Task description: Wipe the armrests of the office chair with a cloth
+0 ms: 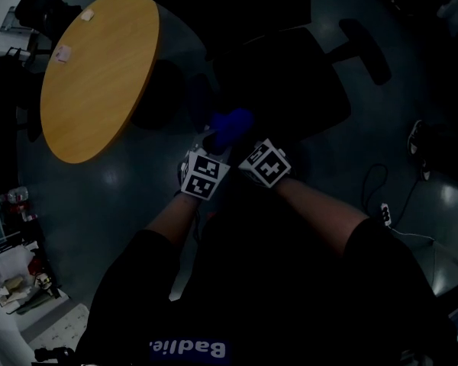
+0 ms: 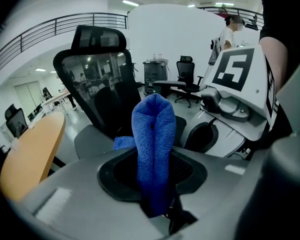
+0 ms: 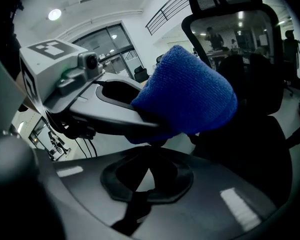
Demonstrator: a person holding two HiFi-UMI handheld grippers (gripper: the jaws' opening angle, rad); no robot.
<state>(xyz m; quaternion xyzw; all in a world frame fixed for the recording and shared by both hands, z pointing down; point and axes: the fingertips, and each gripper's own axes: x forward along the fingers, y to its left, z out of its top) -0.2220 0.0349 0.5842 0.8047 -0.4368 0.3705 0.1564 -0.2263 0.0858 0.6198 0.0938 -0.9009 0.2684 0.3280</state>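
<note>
Head view very dim, underexposed; only round table catches light. Gripper views brighter under ceiling lamps. Strong fisheye bending, dark vignetted corners. Nearest foreground soft; blue cloth sharp.

shirt, pale print, perhaps "Badlie"

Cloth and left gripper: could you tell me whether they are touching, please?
Touching: the left gripper view shows the cloth clamped between the left gripper jaws.
</note>
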